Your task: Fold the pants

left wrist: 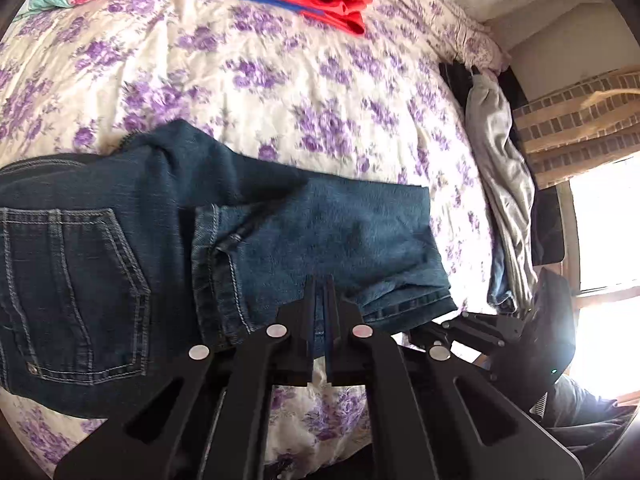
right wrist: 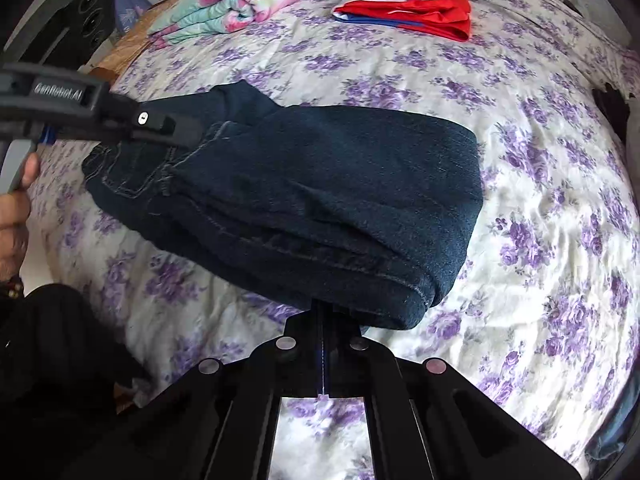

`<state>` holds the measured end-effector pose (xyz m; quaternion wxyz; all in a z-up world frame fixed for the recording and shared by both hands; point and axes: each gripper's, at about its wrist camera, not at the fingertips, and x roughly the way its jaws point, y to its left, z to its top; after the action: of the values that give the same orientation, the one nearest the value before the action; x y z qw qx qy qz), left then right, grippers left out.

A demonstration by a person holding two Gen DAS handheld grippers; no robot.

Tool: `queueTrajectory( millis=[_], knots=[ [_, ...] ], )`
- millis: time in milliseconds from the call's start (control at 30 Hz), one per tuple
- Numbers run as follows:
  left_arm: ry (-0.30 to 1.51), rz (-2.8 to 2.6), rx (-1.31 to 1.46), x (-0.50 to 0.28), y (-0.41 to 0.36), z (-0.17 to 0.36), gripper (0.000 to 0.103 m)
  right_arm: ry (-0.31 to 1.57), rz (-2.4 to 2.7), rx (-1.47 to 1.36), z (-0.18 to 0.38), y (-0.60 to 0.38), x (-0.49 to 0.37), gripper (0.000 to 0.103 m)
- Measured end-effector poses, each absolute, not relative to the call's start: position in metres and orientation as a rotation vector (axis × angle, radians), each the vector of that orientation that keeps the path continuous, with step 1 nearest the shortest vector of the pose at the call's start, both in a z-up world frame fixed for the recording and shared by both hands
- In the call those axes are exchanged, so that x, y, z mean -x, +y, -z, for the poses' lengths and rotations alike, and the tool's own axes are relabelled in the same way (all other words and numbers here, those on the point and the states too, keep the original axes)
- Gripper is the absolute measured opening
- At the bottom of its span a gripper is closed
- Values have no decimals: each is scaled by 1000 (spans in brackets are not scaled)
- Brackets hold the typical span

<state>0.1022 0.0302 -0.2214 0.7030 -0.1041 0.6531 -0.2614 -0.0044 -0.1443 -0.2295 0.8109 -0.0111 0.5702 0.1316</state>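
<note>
Dark blue jeans (left wrist: 320, 232) lie folded on the floral bed sheet (left wrist: 280, 80), back pocket to the left and leg hem to the right. My left gripper (left wrist: 320, 300) is shut on the near edge of the denim, and a strip of it shows between the fingers. In the right wrist view the jeans (right wrist: 320, 184) form a thick bundle. My right gripper (right wrist: 322, 312) is shut at the bundle's near edge, its tips hidden by the cloth. The left gripper (right wrist: 180, 130) reaches in from the left at the pocket end, held by a hand (right wrist: 24, 172). The right gripper (left wrist: 424, 332) shows by the hem.
A red and blue garment (right wrist: 404, 10) lies folded at the far side of the bed. A rolled flowery blanket (right wrist: 240, 0) sits at the far left, with a black speaker (right wrist: 80, 12) beyond it. Grey cloth (left wrist: 500, 184) hangs at the bed's right edge near a bright window (left wrist: 608, 240).
</note>
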Motion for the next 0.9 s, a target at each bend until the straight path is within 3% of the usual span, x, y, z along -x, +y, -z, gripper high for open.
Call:
queueTrajectory(
  millis=[67, 133, 200, 333, 500, 667, 900],
  knots=[
    [1525, 496, 121, -100, 15, 254, 1, 1203, -156, 21, 234, -157, 3, 0],
    [1561, 507, 211, -102, 21, 279, 2, 1251, -98, -117, 244, -183, 4, 0],
    [1569, 546, 318, -105, 35, 286, 2, 1283, -71, -190, 255, -193, 6, 0],
    [1553, 557, 259, -103, 31, 280, 2, 1285, -94, -198, 260, -195, 3, 0],
    [1538, 547, 202, -101, 24, 275, 2, 1358, -176, -192, 217, -206, 11, 2],
    [1531, 552, 220, -100, 26, 278, 2, 1190, -197, -51, 159, -199, -6, 4],
    [1527, 561, 220, -99, 30, 278, 2, 1213, -124, 52, 219, -190, -100, 0]
  ],
)
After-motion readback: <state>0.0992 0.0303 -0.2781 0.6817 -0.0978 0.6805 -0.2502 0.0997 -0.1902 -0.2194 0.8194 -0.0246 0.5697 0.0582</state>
